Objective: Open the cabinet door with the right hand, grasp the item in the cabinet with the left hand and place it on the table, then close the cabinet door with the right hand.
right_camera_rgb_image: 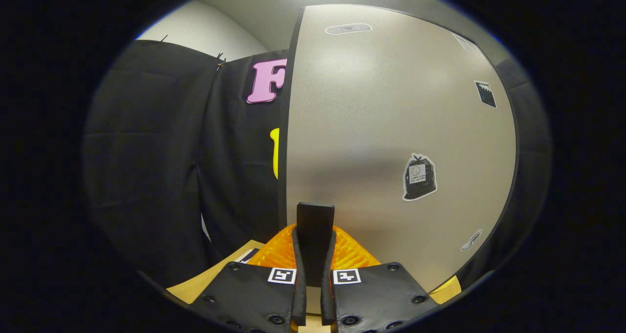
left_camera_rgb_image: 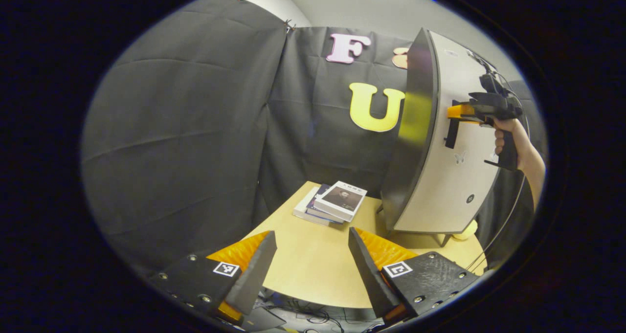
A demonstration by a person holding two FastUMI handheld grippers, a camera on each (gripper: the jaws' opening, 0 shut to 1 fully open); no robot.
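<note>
The tall cabinet (left_camera_rgb_image: 415, 127) is standing on the far right part of the table (left_camera_rgb_image: 313, 274), up ahead and to the right of the left gripper's fingers. Its big grey cabinet door (right_camera_rgb_image: 381, 118) is rising right in front of the right gripper's fingers and is reaching off to their right. Whether the door is open a little cannot be told. The inside of the cabinet is hidden.

A pile of books (left_camera_rgb_image: 332, 203) is lying on the table straight ahead of the left gripper's fingers, just left of the cabinet. The top book is showing a cover with a picture, but its words are too small to read.

The left gripper (left_camera_rgb_image: 311, 235) is hanging over the near edge of the table. Its fingers are spread wide apart and are holding nothing.

A hand (left_camera_rgb_image: 508, 137) is holding the right gripper (right_camera_rgb_image: 315, 235) up at the door. Its two fingers are squeezing the thin dark handle (right_camera_rgb_image: 315, 215), which is standing upright between them.

A sticker of a tied bag (right_camera_rgb_image: 419, 176) is sitting on the door, up and to the right of the right fingers. Its tiny label cannot be read. A small yellow thing (left_camera_rgb_image: 464, 231) is peeking out beside the cabinet's foot.
</note>
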